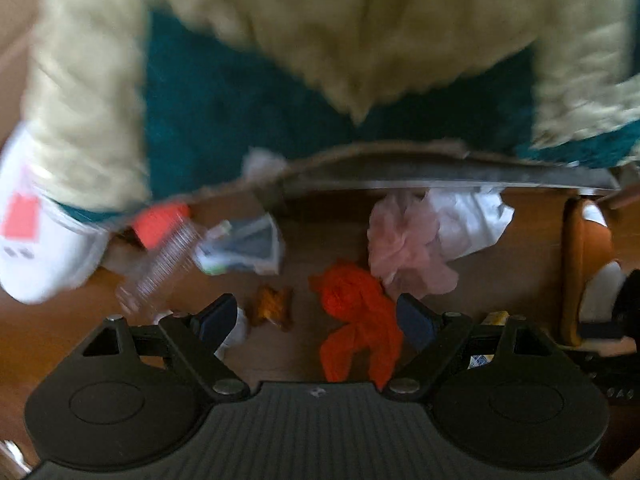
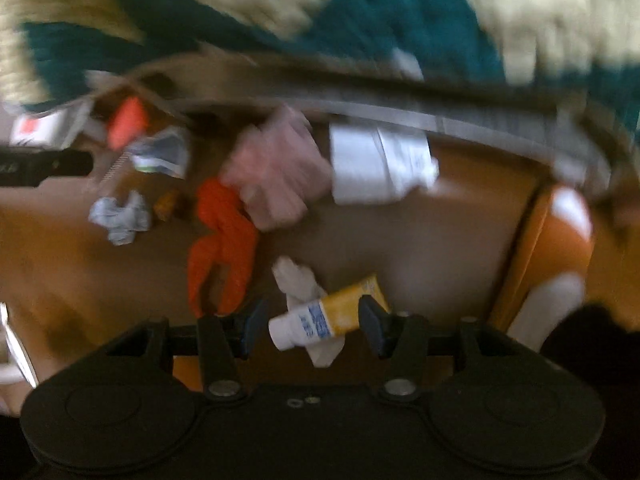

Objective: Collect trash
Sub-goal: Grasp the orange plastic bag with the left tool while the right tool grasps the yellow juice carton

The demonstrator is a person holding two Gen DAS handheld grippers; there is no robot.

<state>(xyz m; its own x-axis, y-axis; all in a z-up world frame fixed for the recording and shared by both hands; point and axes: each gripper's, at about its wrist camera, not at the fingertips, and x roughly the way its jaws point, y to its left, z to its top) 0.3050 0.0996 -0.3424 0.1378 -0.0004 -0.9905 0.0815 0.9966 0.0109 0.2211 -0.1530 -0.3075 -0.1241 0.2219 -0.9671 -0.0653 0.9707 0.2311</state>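
No text, brand name or number can be read in either view, as both are blurred. Blue printing is seen on the white end of a yellow tube (image 2: 326,320) lying on the wooden floor, but its letters cannot be made out. A red-orange patch and small dark marks are seen on a white package (image 1: 24,236) at the left edge; these, too, are illegible. Faint print on a white sheet of paper (image 2: 384,164) cannot be deciphered.

orange rag (image 1: 356,320) | pink tissue (image 1: 404,248) | yellow-white tube (image 2: 328,316) (blue print)
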